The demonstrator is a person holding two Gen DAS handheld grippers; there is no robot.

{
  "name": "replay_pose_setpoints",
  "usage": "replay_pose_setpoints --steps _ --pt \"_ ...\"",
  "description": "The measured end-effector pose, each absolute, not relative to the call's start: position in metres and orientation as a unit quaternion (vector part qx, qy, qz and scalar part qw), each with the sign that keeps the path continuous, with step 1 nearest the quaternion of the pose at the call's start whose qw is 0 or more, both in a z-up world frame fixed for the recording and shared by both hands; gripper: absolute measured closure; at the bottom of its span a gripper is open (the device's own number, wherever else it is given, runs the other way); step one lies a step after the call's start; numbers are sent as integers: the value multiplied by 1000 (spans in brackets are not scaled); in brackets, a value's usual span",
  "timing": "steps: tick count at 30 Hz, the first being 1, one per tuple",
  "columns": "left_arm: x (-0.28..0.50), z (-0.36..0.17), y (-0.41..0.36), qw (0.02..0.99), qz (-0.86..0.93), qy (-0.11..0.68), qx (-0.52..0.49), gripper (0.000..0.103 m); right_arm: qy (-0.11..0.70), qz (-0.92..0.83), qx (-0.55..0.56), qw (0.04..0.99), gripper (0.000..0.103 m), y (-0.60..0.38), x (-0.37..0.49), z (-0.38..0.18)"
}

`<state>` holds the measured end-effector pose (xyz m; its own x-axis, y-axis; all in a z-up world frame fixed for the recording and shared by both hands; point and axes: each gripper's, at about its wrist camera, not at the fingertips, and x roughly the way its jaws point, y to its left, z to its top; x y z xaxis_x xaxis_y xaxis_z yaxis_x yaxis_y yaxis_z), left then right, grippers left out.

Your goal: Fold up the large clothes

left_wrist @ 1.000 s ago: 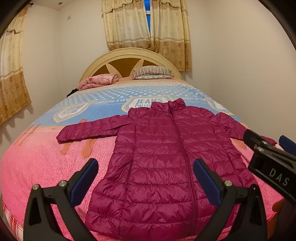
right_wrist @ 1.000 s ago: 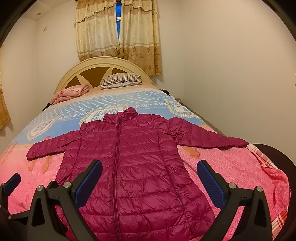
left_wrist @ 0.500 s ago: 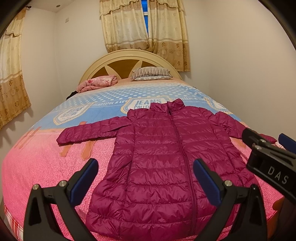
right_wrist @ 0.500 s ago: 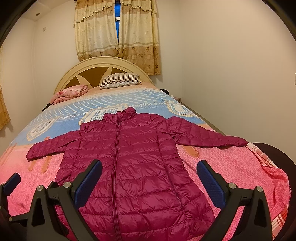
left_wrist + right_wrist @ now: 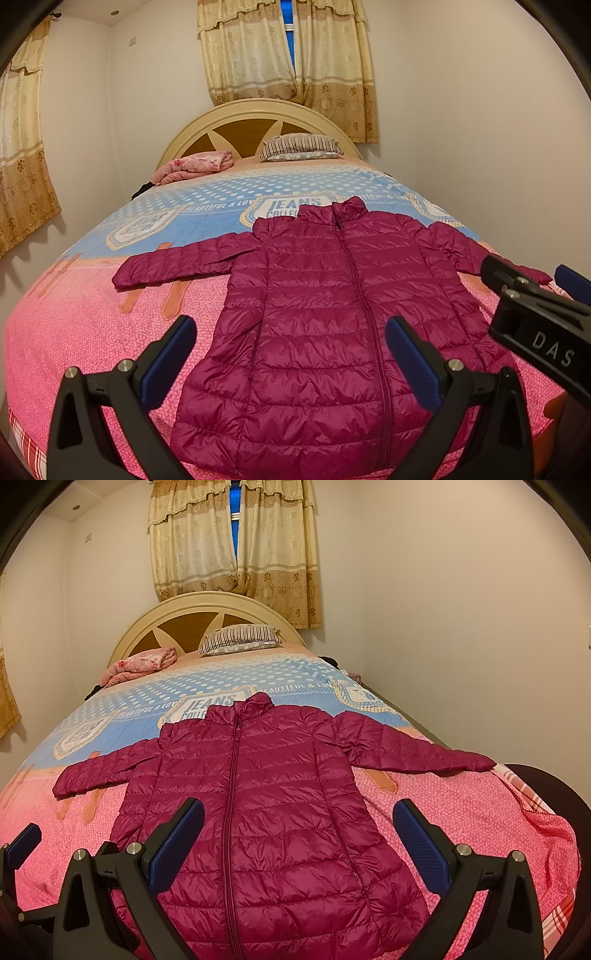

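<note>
A magenta quilted puffer jacket [image 5: 332, 314] lies flat on the bed, zipped, collar away from me, both sleeves spread out sideways. It also shows in the right wrist view [image 5: 266, 805]. My left gripper [image 5: 291, 354] is open and empty, hovering above the jacket's lower hem. My right gripper [image 5: 299, 838] is open and empty, above the hem's right side. The right gripper's body also shows at the right edge of the left wrist view [image 5: 535, 321].
The bed [image 5: 74, 332] has a pink and blue printed cover. A striped pillow [image 5: 299, 147] and a folded pink blanket [image 5: 195, 166] lie by the headboard [image 5: 255, 118]. A wall runs close along the bed's right side [image 5: 461, 646]. Curtains [image 5: 288, 55] hang behind.
Both views have tilted slightly, so the jacket sits a little lower in frame. The jacket has not moved and both grippers stay open.
</note>
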<state>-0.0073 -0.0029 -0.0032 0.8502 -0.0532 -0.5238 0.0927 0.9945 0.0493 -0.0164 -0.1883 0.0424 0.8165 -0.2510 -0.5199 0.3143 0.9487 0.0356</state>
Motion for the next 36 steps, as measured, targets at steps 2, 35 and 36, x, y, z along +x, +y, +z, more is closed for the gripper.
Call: replay_pose_setpoints --steps 2,35,36 --pt "-7 -4 -3 961 -38 272 36 0 265 -148 60 951 1 -189 -16 42" --pt "143 -48 2 939 -17 338 57 0 327 -215 49 919 1 -264 108 1" --pt "151 -50 3 938 -16 342 58 0 328 -218 45 918 1 -270 114 -1"
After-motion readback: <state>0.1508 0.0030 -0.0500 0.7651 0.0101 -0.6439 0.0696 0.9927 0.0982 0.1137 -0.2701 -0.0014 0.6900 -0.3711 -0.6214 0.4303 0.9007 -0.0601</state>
